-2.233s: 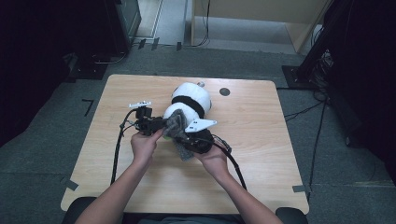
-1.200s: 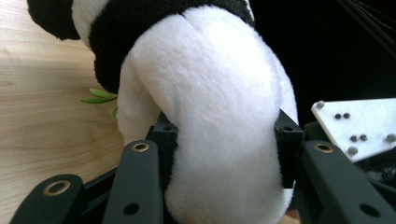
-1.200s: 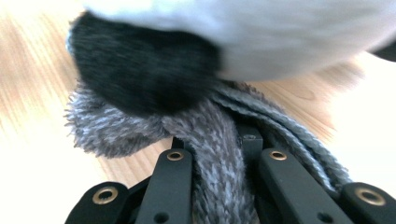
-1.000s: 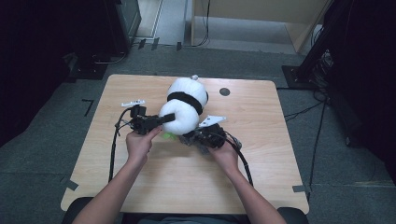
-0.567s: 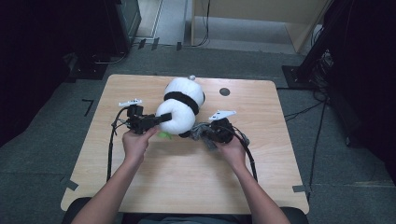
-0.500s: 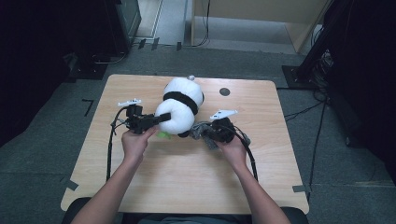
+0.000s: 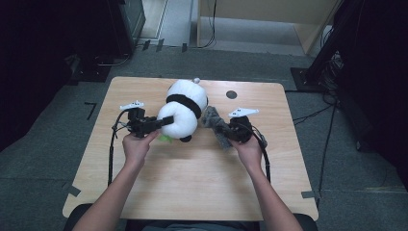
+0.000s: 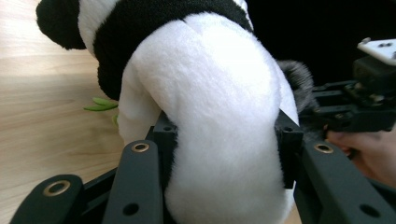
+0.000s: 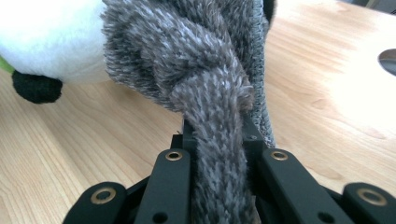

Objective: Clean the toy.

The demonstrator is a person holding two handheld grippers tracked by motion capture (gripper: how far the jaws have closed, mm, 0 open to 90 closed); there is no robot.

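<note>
High view: left gripper (image 7: 161, 122) at 9 o'clock of table (image 7: 202, 192) centre, jaws clamped on plush panda (image 7: 183, 108), which lies at 12 o'clock of centre, head toward person. Panda soft, light, squashy; plush dents under pads (image 8: 164, 140), so grip deep on body, not on ear or limb. Small green leaf (image 7: 165, 138) under panda. Right gripper (image 7: 222, 127) at 2 o'clock, jaws closed tight on grey fuzzy scarf (image 7: 214, 126), just beside panda. Scarf limp, shaggy knit, knotted; will drape and may slip, so hold near knot.
</note>
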